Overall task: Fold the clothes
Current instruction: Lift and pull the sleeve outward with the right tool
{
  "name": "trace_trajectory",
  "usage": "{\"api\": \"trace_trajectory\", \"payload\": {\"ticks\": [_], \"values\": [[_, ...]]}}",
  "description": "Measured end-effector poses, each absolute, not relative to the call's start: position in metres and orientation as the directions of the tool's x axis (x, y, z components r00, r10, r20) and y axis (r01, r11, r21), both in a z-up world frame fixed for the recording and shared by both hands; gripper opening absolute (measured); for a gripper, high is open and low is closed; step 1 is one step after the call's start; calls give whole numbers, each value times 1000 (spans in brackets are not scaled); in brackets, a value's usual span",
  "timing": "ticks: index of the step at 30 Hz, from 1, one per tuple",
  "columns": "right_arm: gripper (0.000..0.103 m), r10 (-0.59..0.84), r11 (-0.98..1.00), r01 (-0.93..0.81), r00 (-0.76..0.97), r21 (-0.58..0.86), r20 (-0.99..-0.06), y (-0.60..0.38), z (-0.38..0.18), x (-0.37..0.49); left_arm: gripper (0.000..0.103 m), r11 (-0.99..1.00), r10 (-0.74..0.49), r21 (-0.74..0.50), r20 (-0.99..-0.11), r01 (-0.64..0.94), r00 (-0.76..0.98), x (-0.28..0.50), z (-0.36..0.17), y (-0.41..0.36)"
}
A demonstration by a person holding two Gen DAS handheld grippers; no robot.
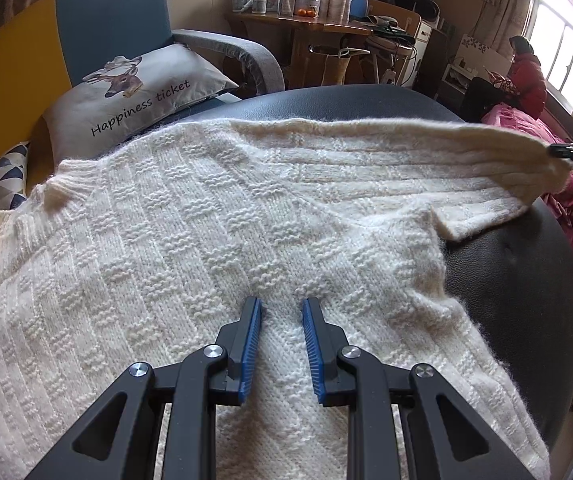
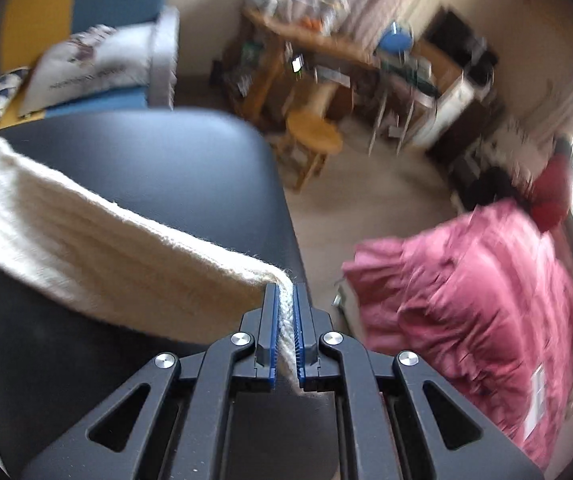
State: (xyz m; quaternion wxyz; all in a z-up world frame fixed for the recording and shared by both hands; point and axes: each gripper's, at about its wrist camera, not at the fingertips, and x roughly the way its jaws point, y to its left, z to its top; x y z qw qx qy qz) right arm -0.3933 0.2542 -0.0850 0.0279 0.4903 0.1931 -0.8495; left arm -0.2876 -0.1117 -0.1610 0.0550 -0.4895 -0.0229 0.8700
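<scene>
Looks like the sleeve-fold step: the right gripper (image 2: 285, 320) has its jaws pinched tight on the cuff of the cream knit sweater (image 1: 206, 232), holding that sleeve stretched out past the right edge of the black padded bench (image 1: 506, 300). The left gripper (image 1: 281, 320), jaws narrowly apart with nothing pinched, rests on the sweater's body. The sweater lies flat across the bench, chunky basket-weave knit and fuzzy, so I'd guess the next move is carrying the cuff back over the body without dragging it.

A cream-white sweater (image 1: 190, 224) is knitted in a basket-weave block pattern, with plain ribbing along the sleeve (image 2: 98, 248). The surface (image 1: 506, 280) beneath is black. A grey pillow (image 1: 138, 88) is printed with a deer head and dark lettering. The sofa back (image 1: 110, 16) is coloured teal and mustard yellow. A crumpled quilt (image 2: 474, 304) is rose pink.
</scene>
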Motion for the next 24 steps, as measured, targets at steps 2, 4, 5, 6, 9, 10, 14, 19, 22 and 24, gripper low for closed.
{"api": "trace_trajectory", "payload": {"ticks": [2,4,5,6,9,10,14,19,22,24], "values": [[6,139,-937,221,-474,-270,-870,258,-102,-409,22,-993,122,-99,-850,-72,-513,-288,-161,-112],[7,139,-949,196,-443,-247,-886,262,-117,-422,22,-993,119,-95,-851,-73,-512,-288,-161,-111],[7,132,-957,181,-423,-226,-896,264,-124,-426,22,-993,117,-92,-851,-74,-512,-288,-161,-111],[7,121,-966,158,-415,-203,-902,269,-128,-429,22,-993,115,-88,-852,-76,-511,-288,-161,-110],[12,85,-988,80,-406,-128,-910,287,-135,-436,22,-993,116,-90,-854,-76,-507,-288,-161,-110],[12,84,-992,55,-417,-117,-905,294,-133,-435,22,-993,116,-89,-854,-77,-508,-288,-161,-110],[12,40,-998,21,-479,-57,-877,315,-111,-424,22,-993,113,-84,-852,-79,-512,-287,-162,-110],[12,-135,-978,206,-468,41,-873,284,-110,-398,22,-994,104,-81,-852,-68,-514,-285,-161,-109],[12,-93,-974,227,-398,0,-913,268,-140,-396,22,-995,93,-66,-851,-71,-517,-283,-161,-107],[12,-75,-978,210,-374,-5,-924,269,-157,-395,22,-996,88,-56,-849,-76,-521,-282,-161,-106]]}}
